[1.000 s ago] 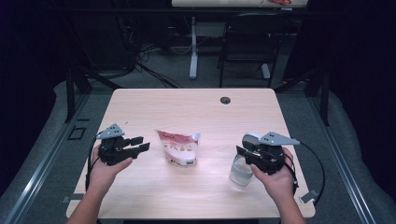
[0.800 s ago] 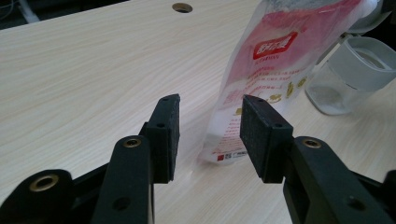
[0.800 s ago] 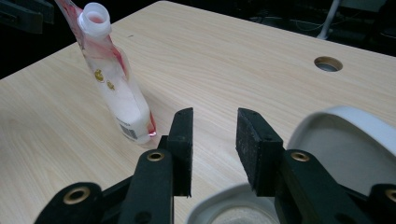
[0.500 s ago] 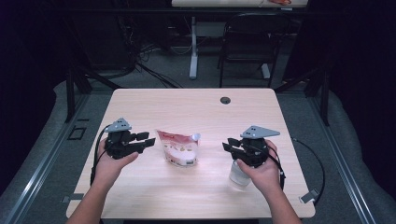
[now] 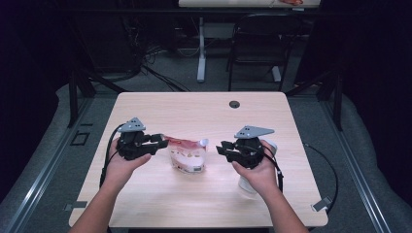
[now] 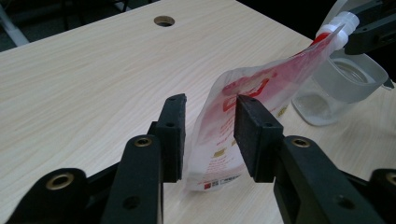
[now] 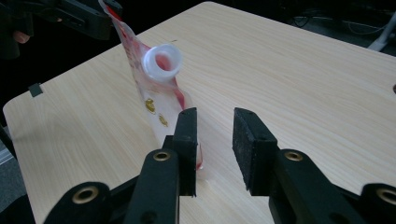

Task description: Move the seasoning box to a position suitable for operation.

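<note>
On a wooden table [image 5: 160,199], two hand-held grippers flank a standing red-and-white pouch [image 5: 187,155]. The left gripper [image 5: 156,142] and right gripper [image 5: 222,148] have just been closing, jaws parted, gripping nothing. A clear cup [image 6: 338,84] stands beyond.

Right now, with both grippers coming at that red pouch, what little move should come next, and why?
Probably close the left gripper on the pouch. Its edge already sits between the closing jaws, unpinched, while the right gripper faces the open spout with nothing between its jaws.
</note>
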### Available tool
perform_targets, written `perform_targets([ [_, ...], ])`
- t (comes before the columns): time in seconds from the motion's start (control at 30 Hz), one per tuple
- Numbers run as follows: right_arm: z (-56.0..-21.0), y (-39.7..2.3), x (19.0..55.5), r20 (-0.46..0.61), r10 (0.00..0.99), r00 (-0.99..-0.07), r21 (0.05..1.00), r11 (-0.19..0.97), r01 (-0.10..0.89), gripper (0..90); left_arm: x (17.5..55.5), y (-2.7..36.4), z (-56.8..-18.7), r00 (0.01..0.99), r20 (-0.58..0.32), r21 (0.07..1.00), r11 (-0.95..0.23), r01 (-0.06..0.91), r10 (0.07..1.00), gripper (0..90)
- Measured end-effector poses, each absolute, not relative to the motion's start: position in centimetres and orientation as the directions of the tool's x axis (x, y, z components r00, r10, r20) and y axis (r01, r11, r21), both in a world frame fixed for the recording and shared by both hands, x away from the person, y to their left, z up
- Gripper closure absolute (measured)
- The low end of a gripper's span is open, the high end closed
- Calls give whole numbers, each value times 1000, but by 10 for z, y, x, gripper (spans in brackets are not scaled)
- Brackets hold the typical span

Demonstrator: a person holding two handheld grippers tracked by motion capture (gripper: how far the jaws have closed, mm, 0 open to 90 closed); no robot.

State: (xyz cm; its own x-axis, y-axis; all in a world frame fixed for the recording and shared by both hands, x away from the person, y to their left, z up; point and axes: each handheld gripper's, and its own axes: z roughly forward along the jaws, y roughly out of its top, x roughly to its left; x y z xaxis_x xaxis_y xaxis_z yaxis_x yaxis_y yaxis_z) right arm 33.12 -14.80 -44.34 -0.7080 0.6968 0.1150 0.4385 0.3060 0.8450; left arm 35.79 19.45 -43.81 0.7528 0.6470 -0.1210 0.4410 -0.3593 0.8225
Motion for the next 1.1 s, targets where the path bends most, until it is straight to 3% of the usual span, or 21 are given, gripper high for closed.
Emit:
perform_targets([
  [0.67,-440,-113,340,113,632,-767,847,342,407,668,358,191,-440,758,-82,817,-392,423,647,742],
  [1.1,-439,-111,339,98,645,-758,851,340,399,710,355,190,-438,752,-57,810,-410,419,656,895],
])
